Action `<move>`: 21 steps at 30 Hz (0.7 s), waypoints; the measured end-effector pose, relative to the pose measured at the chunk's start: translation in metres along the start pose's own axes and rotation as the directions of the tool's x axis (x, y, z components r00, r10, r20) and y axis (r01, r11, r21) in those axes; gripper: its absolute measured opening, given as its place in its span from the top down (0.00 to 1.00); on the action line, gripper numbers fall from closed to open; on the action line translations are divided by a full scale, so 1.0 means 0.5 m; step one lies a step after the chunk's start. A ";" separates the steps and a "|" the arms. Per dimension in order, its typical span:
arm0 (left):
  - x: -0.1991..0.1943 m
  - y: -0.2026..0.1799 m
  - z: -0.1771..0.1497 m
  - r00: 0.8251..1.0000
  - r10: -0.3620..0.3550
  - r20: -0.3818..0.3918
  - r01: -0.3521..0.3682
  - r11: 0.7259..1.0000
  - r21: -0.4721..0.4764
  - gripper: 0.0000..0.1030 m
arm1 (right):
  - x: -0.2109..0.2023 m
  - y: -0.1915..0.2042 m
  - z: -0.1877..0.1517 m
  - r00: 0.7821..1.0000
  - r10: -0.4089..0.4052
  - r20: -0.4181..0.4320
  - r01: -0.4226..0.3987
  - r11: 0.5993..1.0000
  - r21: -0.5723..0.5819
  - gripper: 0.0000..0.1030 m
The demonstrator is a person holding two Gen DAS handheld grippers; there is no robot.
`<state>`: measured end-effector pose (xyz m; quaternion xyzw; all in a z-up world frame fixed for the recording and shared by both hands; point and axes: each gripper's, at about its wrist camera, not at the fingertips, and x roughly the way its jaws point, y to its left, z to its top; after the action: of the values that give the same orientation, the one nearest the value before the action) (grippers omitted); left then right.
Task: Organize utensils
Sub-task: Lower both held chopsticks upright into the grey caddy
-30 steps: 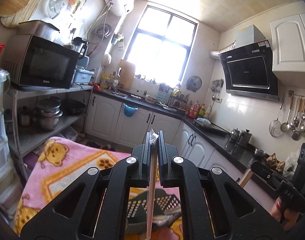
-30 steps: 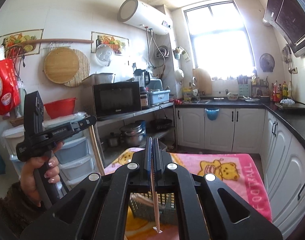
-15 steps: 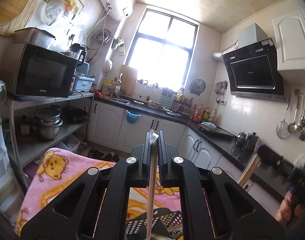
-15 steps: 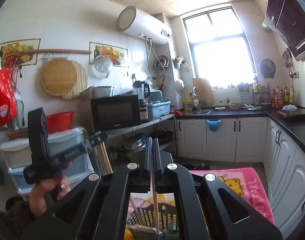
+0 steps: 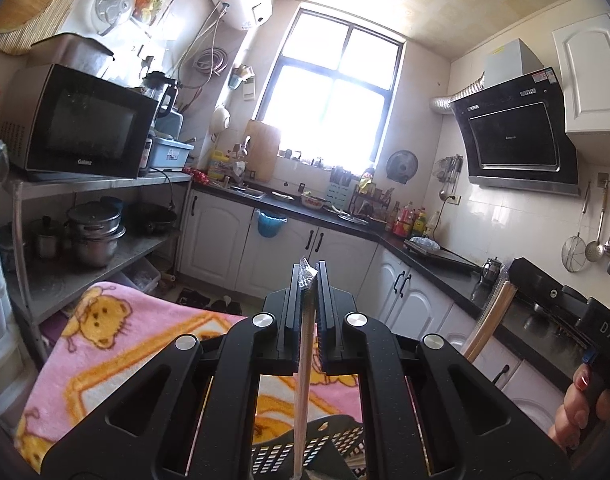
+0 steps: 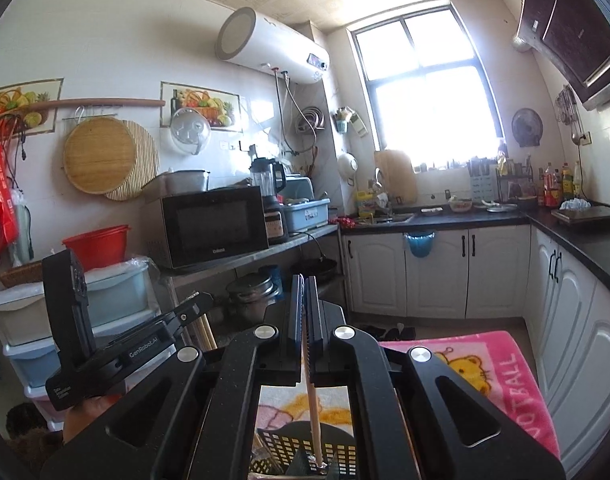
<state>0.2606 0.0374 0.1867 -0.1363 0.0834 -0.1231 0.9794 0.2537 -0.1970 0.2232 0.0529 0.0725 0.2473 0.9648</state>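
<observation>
Left gripper (image 5: pixel 309 276): your jaws clamp a wrapped chopstick (image 5: pixel 303 392)
Right gripper (image 6: pixel 303 286): clamps another stick (image 6: pixel 312 412), tip inside basket (image 6: pixel 341 450)
Room: basket on blanket (image 5: pixel 117 344); cabinets (image 6: pixel 569 320) flank your right
</observation>
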 end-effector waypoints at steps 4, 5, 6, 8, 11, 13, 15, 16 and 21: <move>0.007 0.010 -0.024 1.000 0.004 -0.001 -0.004 1.000 0.000 0.97 | 0.020 -0.003 -0.024 1.000 0.003 -0.022 -0.002 1.000 0.016 0.98; 0.008 0.011 -0.030 1.000 0.005 -0.001 -0.005 1.000 -0.001 0.97 | 0.026 -0.002 -0.030 1.000 0.001 -0.028 0.000 1.000 0.016 0.98; 0.009 0.015 -0.037 1.000 0.007 -0.002 -0.007 1.000 -0.003 0.97 | 0.030 -0.002 -0.035 0.999 0.003 -0.034 -0.002 1.000 0.015 0.98; 0.012 0.021 -0.048 1.000 0.008 -0.005 -0.008 1.000 -0.006 0.97 | 0.038 0.002 -0.046 0.999 -0.001 -0.045 0.002 1.000 0.006 0.98; 0.016 0.025 -0.062 1.000 0.007 -0.009 -0.007 1.000 -0.007 0.97 | 0.047 0.009 -0.065 0.998 0.001 -0.059 -0.002 1.000 -0.009 0.98; 0.019 0.027 -0.073 1.000 0.009 -0.012 -0.009 1.000 -0.006 0.97 | 0.052 0.012 -0.076 0.998 -0.008 -0.067 0.007 1.000 -0.019 0.98; 0.023 0.029 -0.082 1.000 0.009 -0.019 -0.009 1.000 -0.005 0.97 | 0.057 0.015 -0.086 0.997 -0.019 -0.072 0.017 0.999 -0.028 0.98; 0.024 0.028 -0.085 1.000 0.010 -0.021 -0.010 1.000 -0.003 0.97 | 0.058 0.016 -0.092 0.997 -0.020 -0.073 0.018 0.999 -0.030 0.98; 0.027 0.029 -0.104 0.999 0.010 -0.035 -0.010 1.000 -0.001 0.97 | 0.063 0.010 -0.115 0.995 -0.026 -0.095 0.024 0.999 -0.020 0.98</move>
<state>0.2665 0.0343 0.1316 -0.1341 0.1014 -0.1208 0.9783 0.2692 -0.1734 0.1639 0.0308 0.1166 0.2380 0.9637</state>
